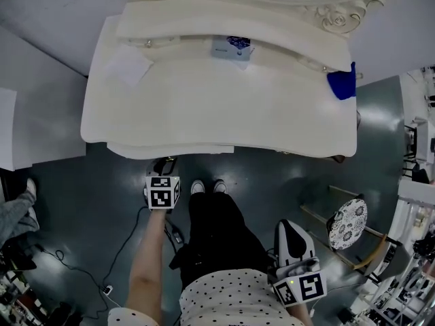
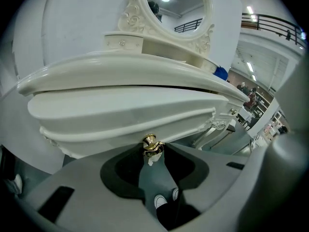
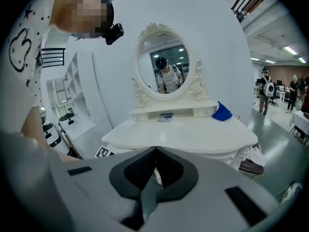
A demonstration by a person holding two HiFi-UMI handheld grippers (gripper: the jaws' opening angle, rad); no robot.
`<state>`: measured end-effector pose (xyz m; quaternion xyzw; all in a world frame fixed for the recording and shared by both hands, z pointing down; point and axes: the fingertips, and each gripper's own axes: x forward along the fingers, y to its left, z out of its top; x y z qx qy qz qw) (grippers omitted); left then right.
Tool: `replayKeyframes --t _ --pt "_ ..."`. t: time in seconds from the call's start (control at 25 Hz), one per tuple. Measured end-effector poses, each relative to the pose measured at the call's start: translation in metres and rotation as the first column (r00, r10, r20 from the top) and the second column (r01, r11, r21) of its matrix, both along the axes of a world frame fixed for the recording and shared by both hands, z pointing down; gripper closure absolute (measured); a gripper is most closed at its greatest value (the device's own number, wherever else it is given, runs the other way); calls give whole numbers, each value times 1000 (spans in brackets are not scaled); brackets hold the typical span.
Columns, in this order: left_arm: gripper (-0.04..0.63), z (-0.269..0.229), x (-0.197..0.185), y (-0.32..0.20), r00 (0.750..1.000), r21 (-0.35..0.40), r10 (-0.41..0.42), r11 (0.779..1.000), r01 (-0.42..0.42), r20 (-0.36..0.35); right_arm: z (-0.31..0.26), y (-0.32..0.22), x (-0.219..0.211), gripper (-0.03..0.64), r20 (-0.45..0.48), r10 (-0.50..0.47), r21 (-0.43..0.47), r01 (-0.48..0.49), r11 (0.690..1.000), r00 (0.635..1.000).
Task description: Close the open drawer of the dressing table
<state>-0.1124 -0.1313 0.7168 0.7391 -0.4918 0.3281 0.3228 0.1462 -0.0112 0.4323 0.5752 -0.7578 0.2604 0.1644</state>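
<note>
Drawer (image 2: 120, 112), one; gold knob (image 2: 150, 143), one

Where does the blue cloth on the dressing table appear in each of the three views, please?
Head view: blue cloth at right, on the tabletop's far right corner.
Left gripper view: right of centre, peeking over the tabletop's edge.
Right gripper view: right of centre, by the shelf's right end.
Shared landmark: the carved mirror frame, close by the cloth in every view.

A large workshop hall is indicated by the glossy grey floor (image 1: 88, 202), ceiling strip lights (image 3: 289, 50) and railed mezzanine (image 2: 275, 23).
</note>
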Motion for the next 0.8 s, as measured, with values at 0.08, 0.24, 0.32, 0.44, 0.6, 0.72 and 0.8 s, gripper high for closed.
replayKeyframes --t 0.08,0.24,0.32,0.44,0.6,0.72,0.8 --pt "454 0 1 -8 1000 8 0 1000 0 -2 1 -1 1 609 -2 6 -2 -6 1000 1000" --pt "454 -1 1 -21 1000 19 -2 1000 2 -1 1 -2 4 609 -3 15 -5 -15 1000 1000" --pt "454 -1 2 -28 1000 20 -6 1000 6 -3 1 -4 5 609 -4 17 -8 -17 1000 1000" --pt "454 1 3 -36 1000 26 -15 1000 15 -6 4 -6 6 609 -5 16 -17 -16 1000 1000" --pt "453 0 3 -43 1000 28 -19 999 19 -5 6 -6 6 609 -3 11 -23 -11 1000 1000" --pt "453 0 3 -44 1000 31 -19 999 19 -4 7 -7 6 609 -1 11 -25 -11 1000 1000" --pt "453 1 3 -44 1000 31 -23 999 24 -4 7 -7 6 609 -2 8 -25 -8 1000 1000"
